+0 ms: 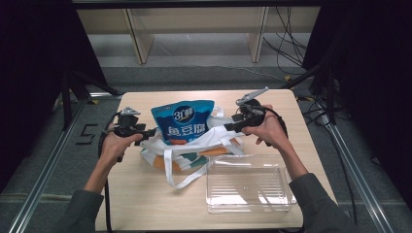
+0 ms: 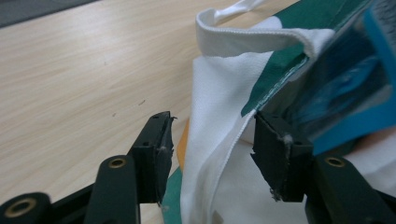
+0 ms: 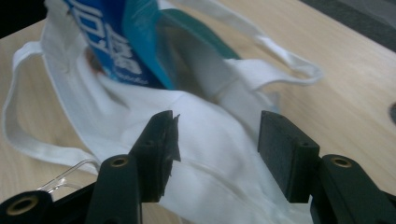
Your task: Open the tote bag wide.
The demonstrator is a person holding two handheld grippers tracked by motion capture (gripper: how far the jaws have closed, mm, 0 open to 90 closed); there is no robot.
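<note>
Table (image 1: 145, 204) carries everything. Cloth bag (image 1: 187, 155) lies at the table's middle, handles trailing toward the near edge. Snack pouch (image 1: 183, 121) sits in the bag's mouth, its top sticking out toward the far edge. Clear tray (image 1: 248, 183) lies on the table just right of the bag and nearer the person, touching a handle. Left gripper (image 1: 151, 131) at the bag's left edge, right gripper (image 1: 228, 127) at its right edge, pouch between them. In both gripper views bag cloth lies between parted jaws.

High view overhead, facing table (image 1: 145, 194); both gripper views close, low, sharing tote bag (image 2: 210, 154).
</note>
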